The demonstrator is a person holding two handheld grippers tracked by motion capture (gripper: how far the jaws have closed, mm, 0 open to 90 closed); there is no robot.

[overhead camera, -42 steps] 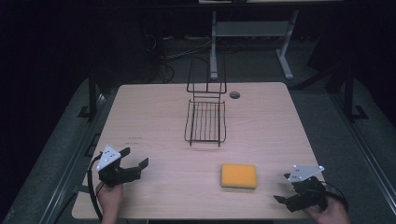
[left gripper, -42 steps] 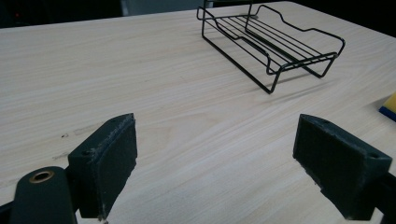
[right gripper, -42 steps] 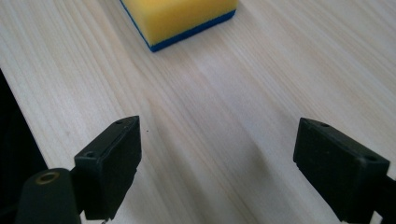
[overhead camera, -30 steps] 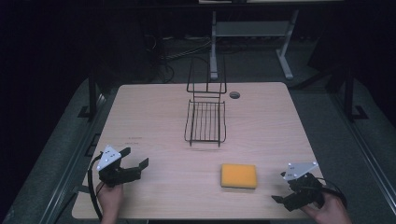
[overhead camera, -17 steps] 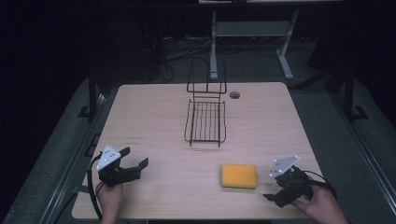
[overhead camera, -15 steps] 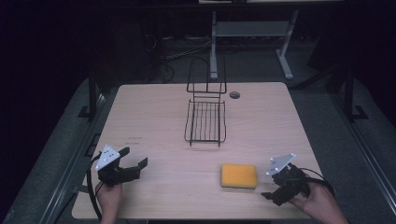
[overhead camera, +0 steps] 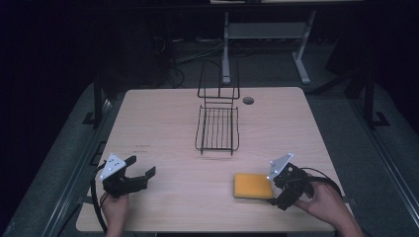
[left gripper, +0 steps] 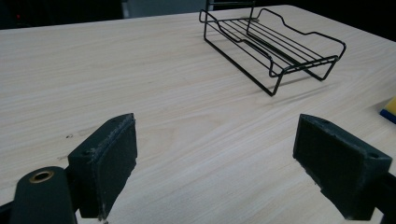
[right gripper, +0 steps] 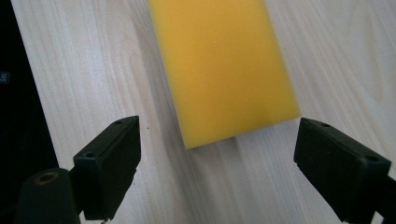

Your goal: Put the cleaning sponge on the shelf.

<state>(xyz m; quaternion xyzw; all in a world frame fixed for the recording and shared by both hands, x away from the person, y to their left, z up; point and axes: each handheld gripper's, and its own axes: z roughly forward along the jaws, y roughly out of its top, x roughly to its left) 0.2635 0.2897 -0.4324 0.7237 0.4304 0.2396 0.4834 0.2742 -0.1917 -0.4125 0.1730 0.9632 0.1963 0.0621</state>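
Observation:
A yellow sponge [overhead camera: 252, 185] lies flat on the wooden table near its front edge, right of centre. My right gripper [overhead camera: 279, 193] stands open just to its right, jaws pointing at it. From the right gripper view the sponge [right gripper: 224, 65] lies just beyond the open jaws [right gripper: 215, 168], with its near end between their lines. My left gripper [overhead camera: 141, 169] rests open at the front left, nothing between its jaws [left gripper: 219, 172]. A black wire rack [overhead camera: 218, 128] stands mid-table; the left gripper view shows the rack [left gripper: 273, 44] farther off.
The table [overhead camera: 163, 123] has a small round hole [overhead camera: 248, 100] at its back edge behind the rack. A desk frame [overhead camera: 267, 34] and cables stand on the dark floor beyond. The table's front edge runs close beside the sponge [right gripper: 28, 93].
My right gripper has moved left along the front of the table toward the sponge and now points at it. The left gripper has stayed put.

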